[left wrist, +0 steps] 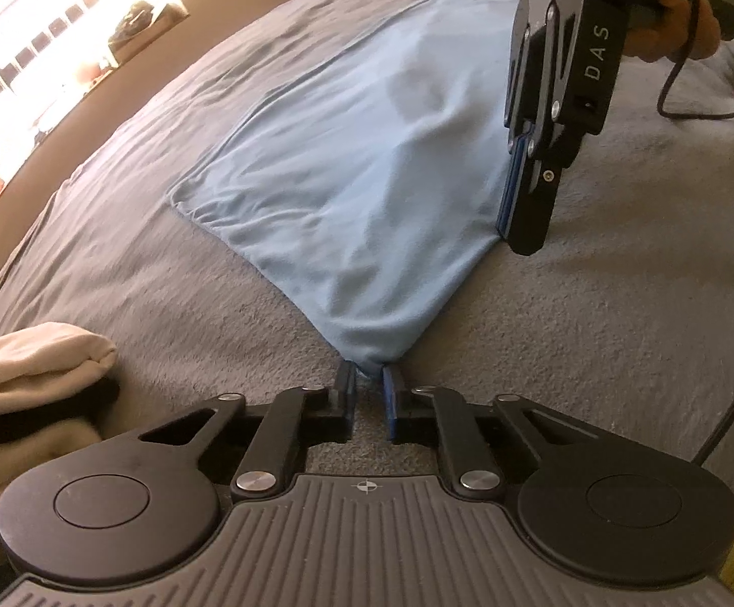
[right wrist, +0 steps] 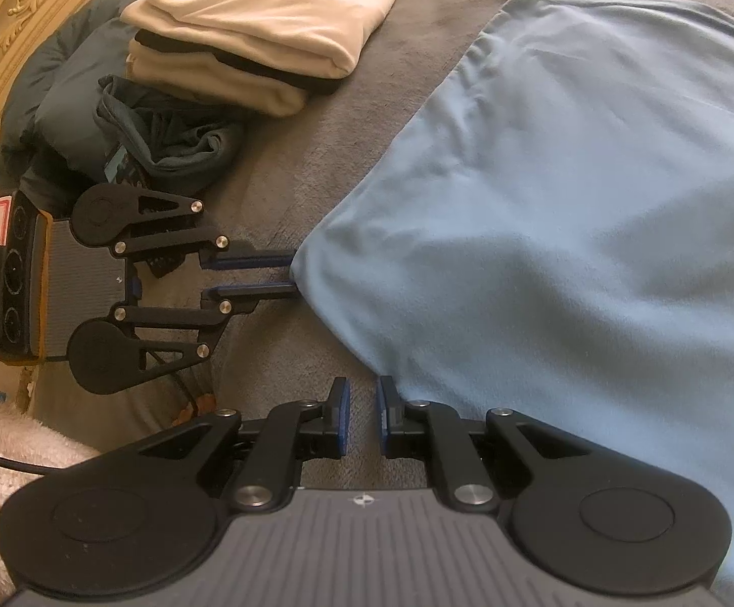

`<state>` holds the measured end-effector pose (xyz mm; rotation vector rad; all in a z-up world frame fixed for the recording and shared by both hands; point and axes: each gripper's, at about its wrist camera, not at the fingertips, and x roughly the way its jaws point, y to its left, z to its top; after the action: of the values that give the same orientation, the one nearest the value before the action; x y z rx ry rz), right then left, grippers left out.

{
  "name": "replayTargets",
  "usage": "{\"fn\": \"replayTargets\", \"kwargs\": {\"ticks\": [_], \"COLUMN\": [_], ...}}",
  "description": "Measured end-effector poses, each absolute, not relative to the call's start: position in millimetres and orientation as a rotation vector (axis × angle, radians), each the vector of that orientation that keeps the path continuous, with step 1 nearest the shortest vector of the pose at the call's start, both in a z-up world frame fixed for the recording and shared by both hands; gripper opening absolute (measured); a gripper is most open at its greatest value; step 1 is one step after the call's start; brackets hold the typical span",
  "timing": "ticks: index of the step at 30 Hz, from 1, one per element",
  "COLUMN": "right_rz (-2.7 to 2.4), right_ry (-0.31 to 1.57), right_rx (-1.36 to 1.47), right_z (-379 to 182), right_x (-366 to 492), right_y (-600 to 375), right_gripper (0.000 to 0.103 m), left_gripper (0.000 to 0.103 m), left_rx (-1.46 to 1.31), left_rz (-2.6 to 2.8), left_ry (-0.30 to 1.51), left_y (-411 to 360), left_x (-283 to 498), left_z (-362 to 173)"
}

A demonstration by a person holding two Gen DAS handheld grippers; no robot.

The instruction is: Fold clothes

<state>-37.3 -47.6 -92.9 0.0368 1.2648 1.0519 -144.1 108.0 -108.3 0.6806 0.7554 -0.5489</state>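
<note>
The left gripper [left wrist: 368, 377] pinched the near corner of the blue cloth [left wrist: 357, 172], which lay flat on the grey blanket [left wrist: 594, 303]. The right gripper [right wrist: 362, 394] sat with its 2 jaws nearly together at the next corner, though whether they held fabric I could not tell. With so little cloth caught, a corner could have slipped on lifting, skewing the fold, and the cream stack [right wrist: 261, 25] lay beyond.
</note>
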Motion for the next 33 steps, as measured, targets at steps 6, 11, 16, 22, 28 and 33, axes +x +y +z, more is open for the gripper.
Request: {"fn": "replayTargets", "kwargs": {"ticks": [6,11,16,22,28,33], "right_rz": [1.049,1.048,1.046,1.048,1.047,1.022], "right_ry": [1.266,1.272,1.275,1.275,1.262,1.249], "right_rx": [0.038,0.04,0.041,0.038,0.026,0.058], "right_z": [-93,-94,-94,-93,-89,-85], "right_x": [-37,-35,-34,-34,-37,-34], "right_y": [-50,-50,-49,-49,-50,-59], "right_gripper": [0.012,0.012,0.012,0.012,0.012,0.012], "left_gripper": [0.003,0.003,0.003,0.003,0.004,0.004], "left_rx": [0.78,0.817,0.786,0.665,0.205,0.069], "left_rz": [-0.595,-0.618,-0.565,-0.445,-0.403,-0.44], "left_ry": [0.672,0.676,0.713,0.775,0.83,0.881], "left_y": [113,113,122,136,148,138], "left_x": [-150,-149,-145,-138,-116,-108], "left_z": [-103,-110,-113,-102,-74,-88]}}
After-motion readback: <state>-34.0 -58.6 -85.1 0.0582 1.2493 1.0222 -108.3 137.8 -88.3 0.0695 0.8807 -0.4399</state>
